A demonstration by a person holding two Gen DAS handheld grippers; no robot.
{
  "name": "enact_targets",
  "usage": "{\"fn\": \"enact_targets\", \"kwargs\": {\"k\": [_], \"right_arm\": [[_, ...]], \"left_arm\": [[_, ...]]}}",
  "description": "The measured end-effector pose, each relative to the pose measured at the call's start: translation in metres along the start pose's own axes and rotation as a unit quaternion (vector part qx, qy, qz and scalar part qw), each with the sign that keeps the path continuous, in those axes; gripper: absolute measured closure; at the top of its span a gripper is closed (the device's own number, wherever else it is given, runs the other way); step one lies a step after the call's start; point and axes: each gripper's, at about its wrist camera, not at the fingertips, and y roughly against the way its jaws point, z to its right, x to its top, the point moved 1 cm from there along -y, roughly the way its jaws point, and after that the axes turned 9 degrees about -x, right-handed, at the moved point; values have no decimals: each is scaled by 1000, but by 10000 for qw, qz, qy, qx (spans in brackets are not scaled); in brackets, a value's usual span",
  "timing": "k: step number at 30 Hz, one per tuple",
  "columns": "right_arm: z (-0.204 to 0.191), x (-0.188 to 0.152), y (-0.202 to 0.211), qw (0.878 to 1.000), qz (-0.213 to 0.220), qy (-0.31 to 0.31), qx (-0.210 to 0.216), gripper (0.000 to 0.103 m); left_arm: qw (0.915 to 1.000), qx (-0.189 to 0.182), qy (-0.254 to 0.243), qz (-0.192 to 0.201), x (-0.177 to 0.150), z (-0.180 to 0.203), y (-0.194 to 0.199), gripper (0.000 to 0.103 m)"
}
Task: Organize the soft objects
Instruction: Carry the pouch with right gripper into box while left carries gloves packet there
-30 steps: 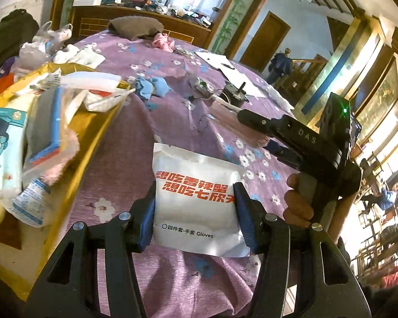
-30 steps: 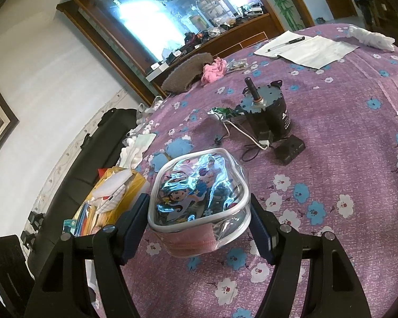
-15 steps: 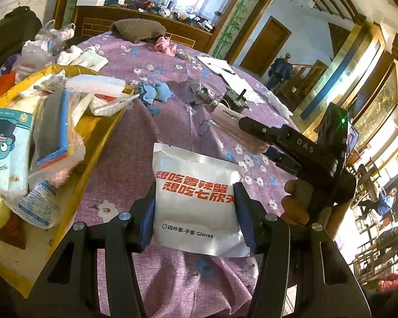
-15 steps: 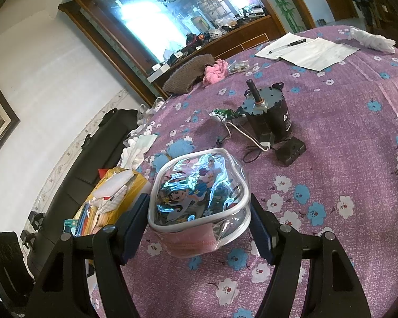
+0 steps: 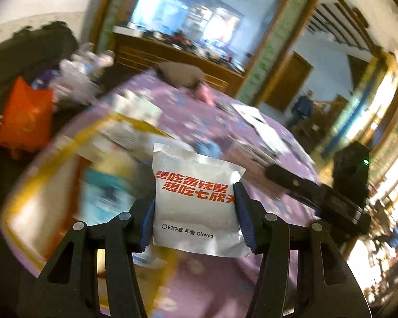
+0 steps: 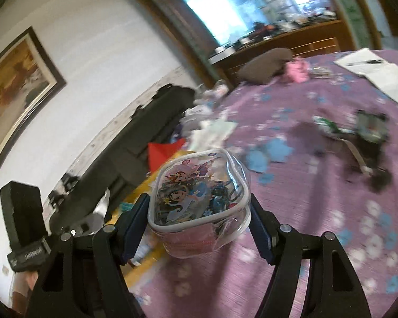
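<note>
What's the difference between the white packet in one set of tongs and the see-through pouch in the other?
The white packet is flat, opaque foil-like, printed with red characters and "Gloves"; the clear pouch is puffy and transparent, showing a cartoon picture and pink contents. The packet is held by the left tongs, the pouch by the right tongs. Both are soft, pinched at their sides and lifted above the purple flowered tablecloth.

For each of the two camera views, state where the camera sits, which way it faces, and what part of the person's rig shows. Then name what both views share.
Left wrist: sits behind the left gripper, faces across the purple tablecloth; its fingers grip a white gloves packet; right gripper alongside.
Right wrist: sits behind the right gripper, facing the table and wall; fingers grip a clear cartoon pouch.
Shared: tablecloth, yellow bin, brown cushion.
</note>
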Motion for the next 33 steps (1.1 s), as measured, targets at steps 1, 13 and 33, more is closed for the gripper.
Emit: {"fn": "enact_targets", "kwargs": {"k": [1, 13, 33], "right_arm": [[-6, 3, -8, 9999, -82, 25, 55, 33], [-109, 28, -104, 9930, -457, 1078, -130, 32], [-92, -8, -69, 9980, -422, 108, 461, 24]], "left_arm": [[9998, 176, 19, 54, 9, -12, 4, 49], [9925, 915, 712, -399, 19, -117, -21, 49], [9953, 74, 961, -55, 19, -112, 6, 33]]}}
